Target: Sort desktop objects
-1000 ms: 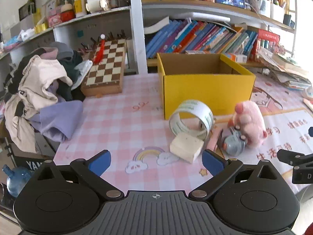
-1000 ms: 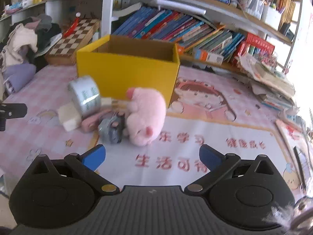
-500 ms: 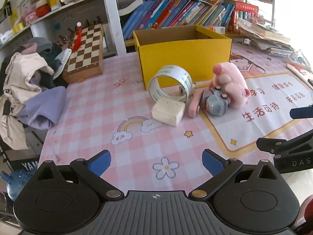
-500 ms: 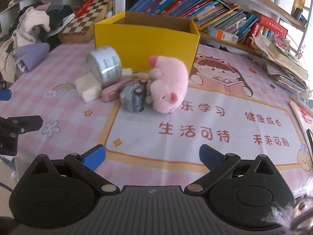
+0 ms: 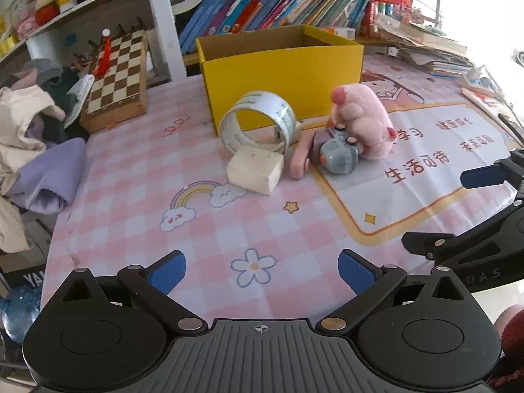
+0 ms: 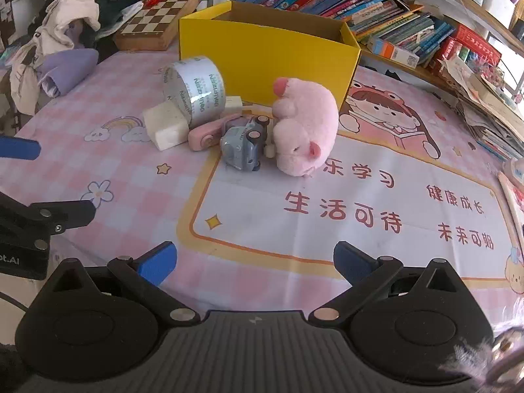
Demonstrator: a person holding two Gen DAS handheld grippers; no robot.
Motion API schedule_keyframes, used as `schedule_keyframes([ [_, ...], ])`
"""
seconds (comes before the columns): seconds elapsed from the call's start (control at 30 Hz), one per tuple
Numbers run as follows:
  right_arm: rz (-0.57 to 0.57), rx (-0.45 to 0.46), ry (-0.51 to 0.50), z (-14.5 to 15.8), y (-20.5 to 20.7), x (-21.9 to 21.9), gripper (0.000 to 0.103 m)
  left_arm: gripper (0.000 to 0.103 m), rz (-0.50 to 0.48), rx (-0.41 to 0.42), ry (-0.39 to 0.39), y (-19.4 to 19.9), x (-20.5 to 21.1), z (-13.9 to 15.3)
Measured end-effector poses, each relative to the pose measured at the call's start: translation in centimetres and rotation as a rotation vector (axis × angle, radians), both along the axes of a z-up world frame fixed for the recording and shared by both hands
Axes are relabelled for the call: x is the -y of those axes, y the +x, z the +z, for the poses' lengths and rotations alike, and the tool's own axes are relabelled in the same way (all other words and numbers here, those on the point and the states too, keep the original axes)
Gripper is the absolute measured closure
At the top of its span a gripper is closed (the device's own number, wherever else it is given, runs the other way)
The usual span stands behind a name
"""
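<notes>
An open yellow box (image 5: pixel 281 72) (image 6: pixel 265 52) stands on the pink table. In front of it lie a roll of clear tape (image 5: pixel 258 124) (image 6: pixel 195 90), a cream block (image 5: pixel 255 170) (image 6: pixel 167 126), a pink flat case (image 5: pixel 303 157) (image 6: pixel 209 131), a grey toy car (image 5: pixel 339 157) (image 6: pixel 244 147) and a pink plush pig (image 5: pixel 363 121) (image 6: pixel 306 127). My left gripper (image 5: pixel 262 268) is open and empty above the table's near edge. My right gripper (image 6: pixel 255 262) is open and empty, short of the pig.
A chessboard (image 5: pixel 118 72) and a heap of clothes (image 5: pixel 32 137) lie at the left. Bookshelves (image 5: pixel 278 6) stand behind the box. Stacked papers and books (image 6: pixel 484 104) lie at the right. Each gripper shows at the edge of the other's view.
Both grippers have pulled back and risen, so the objects look farther off and more of the table shows. Both stay open. The objects have not moved.
</notes>
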State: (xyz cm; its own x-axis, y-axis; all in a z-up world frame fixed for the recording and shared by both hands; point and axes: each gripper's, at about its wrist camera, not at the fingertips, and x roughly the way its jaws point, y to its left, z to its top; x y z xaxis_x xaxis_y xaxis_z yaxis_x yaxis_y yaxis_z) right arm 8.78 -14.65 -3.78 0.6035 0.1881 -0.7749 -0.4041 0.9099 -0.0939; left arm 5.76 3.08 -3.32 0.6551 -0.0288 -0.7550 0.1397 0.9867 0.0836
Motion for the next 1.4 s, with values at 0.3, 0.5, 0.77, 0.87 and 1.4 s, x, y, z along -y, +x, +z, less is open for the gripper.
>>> schedule_keyframes([
  [0.3,-0.002,-0.002,0.005,0.0,0.6,0.5,0.000,0.002,0.020,0.002,-0.012,0.6,0.1,0.0],
  [0.5,-0.005,-0.006,0.023,0.1,1.1,0.8,0.003,0.002,0.014,0.011,-0.030,0.9,0.2,0.1],
  [0.77,-0.009,-0.013,0.021,0.1,2.1,1.1,0.011,0.002,0.003,0.018,-0.025,1.7,0.7,0.3],
  [0.87,-0.005,-0.015,0.020,0.1,2.5,1.2,0.011,0.002,0.005,0.021,-0.025,2.0,0.8,0.3],
  [1.4,0.016,-0.021,0.027,0.3,5.5,1.7,0.011,0.002,0.039,0.025,-0.033,4.3,0.9,0.0],
])
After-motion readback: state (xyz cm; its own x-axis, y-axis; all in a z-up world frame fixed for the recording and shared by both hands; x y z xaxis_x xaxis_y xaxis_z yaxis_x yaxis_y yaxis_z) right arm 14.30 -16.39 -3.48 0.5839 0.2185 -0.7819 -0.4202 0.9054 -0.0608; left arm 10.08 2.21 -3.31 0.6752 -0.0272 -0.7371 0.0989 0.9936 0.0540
